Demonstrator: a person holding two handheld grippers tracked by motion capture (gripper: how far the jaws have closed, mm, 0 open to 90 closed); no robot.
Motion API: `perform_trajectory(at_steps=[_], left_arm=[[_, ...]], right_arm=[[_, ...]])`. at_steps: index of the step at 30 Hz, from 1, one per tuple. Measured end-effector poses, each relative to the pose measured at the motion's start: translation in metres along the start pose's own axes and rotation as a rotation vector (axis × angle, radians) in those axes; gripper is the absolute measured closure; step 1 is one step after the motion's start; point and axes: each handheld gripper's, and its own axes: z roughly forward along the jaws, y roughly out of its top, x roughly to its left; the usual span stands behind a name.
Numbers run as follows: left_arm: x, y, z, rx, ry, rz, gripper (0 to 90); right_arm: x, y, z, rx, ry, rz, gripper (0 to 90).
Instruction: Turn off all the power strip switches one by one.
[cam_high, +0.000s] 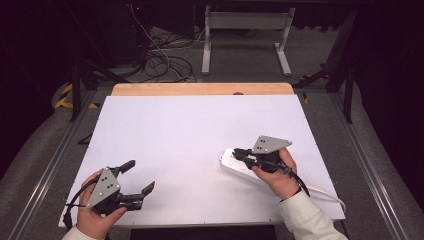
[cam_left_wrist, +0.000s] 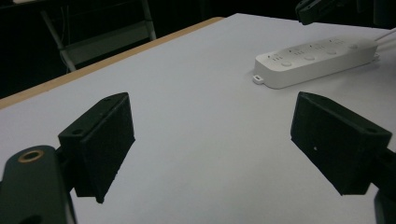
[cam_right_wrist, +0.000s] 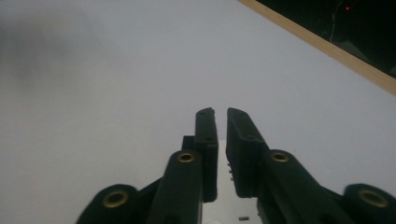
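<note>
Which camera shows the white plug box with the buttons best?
The left gripper view: the power strip lies whole and unblocked, its buttons and sockets visible. In the high view, the right gripper and hand cover part of it. The right gripper view catches a white sliver between its jaws.

One white power strip (cam_high: 239, 165) on the table (cam_high: 190, 130). Two hand-held grippers: left (cam_high: 141, 176), right (cam_high: 239, 152).

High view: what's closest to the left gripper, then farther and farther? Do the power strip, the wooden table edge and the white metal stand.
Counting from the left gripper:
1. Power strip, on the table's right side, under the right gripper.
2. Wooden table edge, along the far side.
3. White metal stand, on the floor beyond the table.
</note>
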Motion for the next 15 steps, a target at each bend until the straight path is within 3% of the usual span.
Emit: perform_trajectory(at_steps=[3, 4, 15], left_arm=[[0.0, 0.0, 0.0, -0.001, 0.002, 0.003, 14.0], [0.0, 0.0, 0.0, 0.0, 0.001, 0.0, 14.1], [0.0, 0.0, -0.001, 0.0, 0.003, -0.005, 14.2]], right_arm=[[0.0, 0.001, 0.002, 0.016, -0.005, -0.003, 90.0], [0.001, 0.001, 0.006, 0.04, 0.02, 0.007, 90.0], [0.002, -0.001, 0.024, 0.131, 0.019, 0.037, 90.0]])
